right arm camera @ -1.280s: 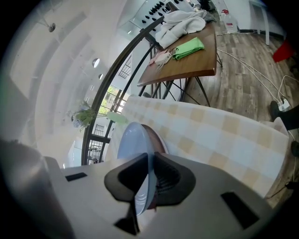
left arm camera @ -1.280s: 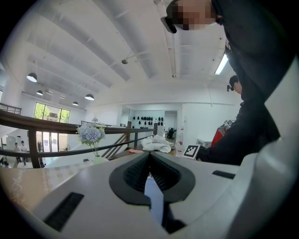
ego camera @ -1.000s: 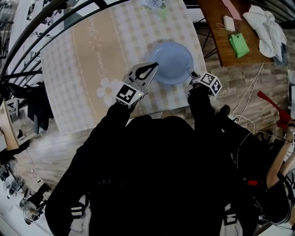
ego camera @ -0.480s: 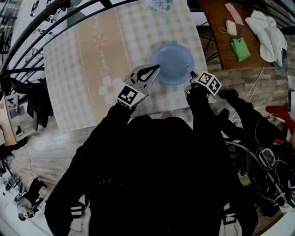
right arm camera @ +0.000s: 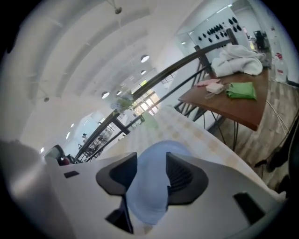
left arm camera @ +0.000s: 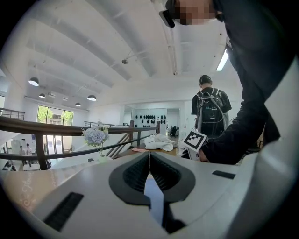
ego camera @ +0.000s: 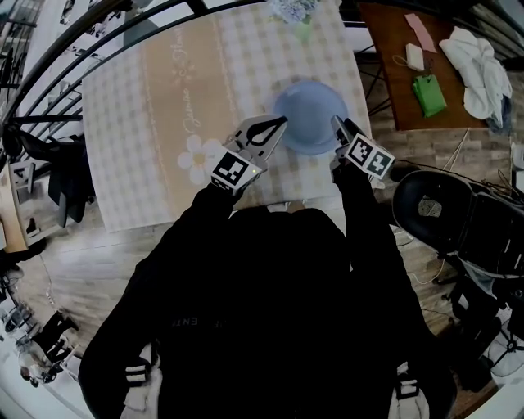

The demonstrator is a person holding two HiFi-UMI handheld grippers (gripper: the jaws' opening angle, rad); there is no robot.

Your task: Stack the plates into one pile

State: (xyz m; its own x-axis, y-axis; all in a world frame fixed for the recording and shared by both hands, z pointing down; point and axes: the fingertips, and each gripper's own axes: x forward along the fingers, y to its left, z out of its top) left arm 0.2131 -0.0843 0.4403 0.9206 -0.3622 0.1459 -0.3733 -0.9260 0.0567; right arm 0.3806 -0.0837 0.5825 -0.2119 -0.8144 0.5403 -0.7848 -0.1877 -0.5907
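Observation:
A pale blue plate lies on the checked tablecloth near the table's front right. My left gripper rests at the plate's left rim, shut with its tips touching. In the left gripper view only a blue sliver of plate shows behind the pads. My right gripper is at the plate's right rim. Its jaws are apart and closing in the right gripper view. The plate shows between them, and the pads do not press on it.
A small vase of flowers stands at the table's far edge. A wooden side table to the right holds a green item and white cloth. A black chair is on the floor at right. A person with a backpack stands beyond.
My right gripper has edged forward along the plate's right rim. The left gripper has held its place. A black chair has come into view at the right.

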